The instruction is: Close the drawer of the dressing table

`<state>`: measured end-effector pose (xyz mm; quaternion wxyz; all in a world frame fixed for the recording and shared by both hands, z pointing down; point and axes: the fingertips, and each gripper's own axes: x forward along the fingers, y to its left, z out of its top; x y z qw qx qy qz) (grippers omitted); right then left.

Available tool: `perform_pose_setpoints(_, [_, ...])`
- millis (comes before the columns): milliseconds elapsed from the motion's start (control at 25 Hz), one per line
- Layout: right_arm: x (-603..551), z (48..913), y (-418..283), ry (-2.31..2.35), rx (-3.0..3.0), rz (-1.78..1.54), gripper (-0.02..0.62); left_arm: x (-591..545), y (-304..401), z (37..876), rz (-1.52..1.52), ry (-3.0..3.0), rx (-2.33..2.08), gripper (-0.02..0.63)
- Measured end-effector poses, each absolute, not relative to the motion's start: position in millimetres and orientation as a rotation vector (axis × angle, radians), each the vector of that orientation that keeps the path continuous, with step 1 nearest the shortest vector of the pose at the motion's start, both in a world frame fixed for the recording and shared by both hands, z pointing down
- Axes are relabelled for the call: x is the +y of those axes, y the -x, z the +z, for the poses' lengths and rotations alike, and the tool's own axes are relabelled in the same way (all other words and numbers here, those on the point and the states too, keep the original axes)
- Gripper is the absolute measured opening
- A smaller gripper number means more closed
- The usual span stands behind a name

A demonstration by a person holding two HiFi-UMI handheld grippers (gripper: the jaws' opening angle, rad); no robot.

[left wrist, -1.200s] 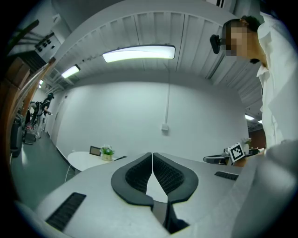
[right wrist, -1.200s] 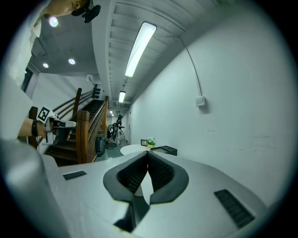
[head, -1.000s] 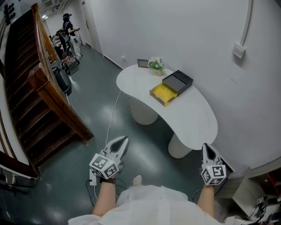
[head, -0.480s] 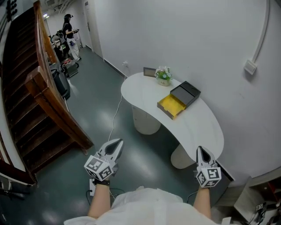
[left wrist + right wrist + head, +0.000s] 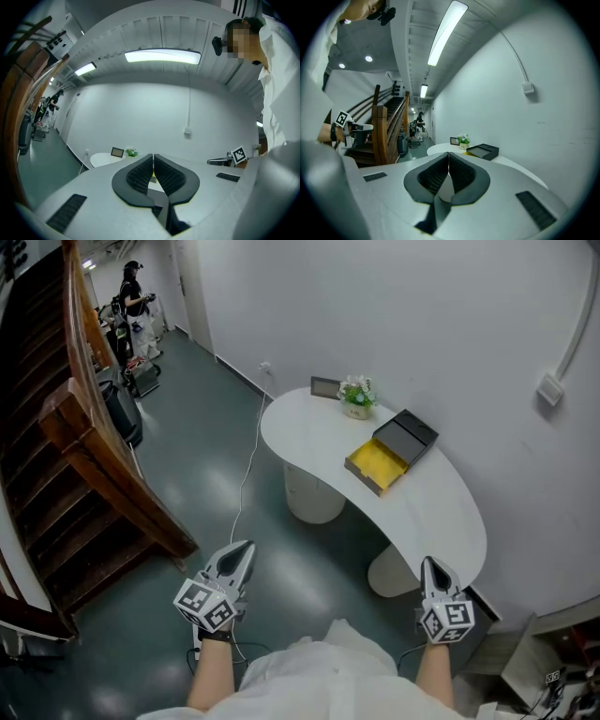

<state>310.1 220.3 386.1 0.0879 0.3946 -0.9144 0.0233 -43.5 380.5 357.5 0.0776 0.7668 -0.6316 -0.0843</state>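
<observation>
Drawer (image 5: 377,465) is sitting open on the bench (image 5: 309,432), well ahead; the closed, empty right gripper (image 5: 430,564) is nearer than the equally closed left gripper (image 5: 245,547).

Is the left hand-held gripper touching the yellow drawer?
Apart. Head view shows the left hand-held gripper over the floor, well short of the yellow drawer.
</observation>
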Motion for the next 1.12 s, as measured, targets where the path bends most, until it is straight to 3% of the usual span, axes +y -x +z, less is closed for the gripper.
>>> perform_pose_setpoints(720, [33, 366, -216, -1.152, -2.926, 0.255, 0.031, 169, 90, 344, -0.264, -2.377, -1.771, 0.018])
perform_pose_setpoints(1120, [-57, 359, -212, -1.229, -2.805, 0.049, 0.031, 42, 79, 333, -0.259, -2.503, -1.615, 0.018])
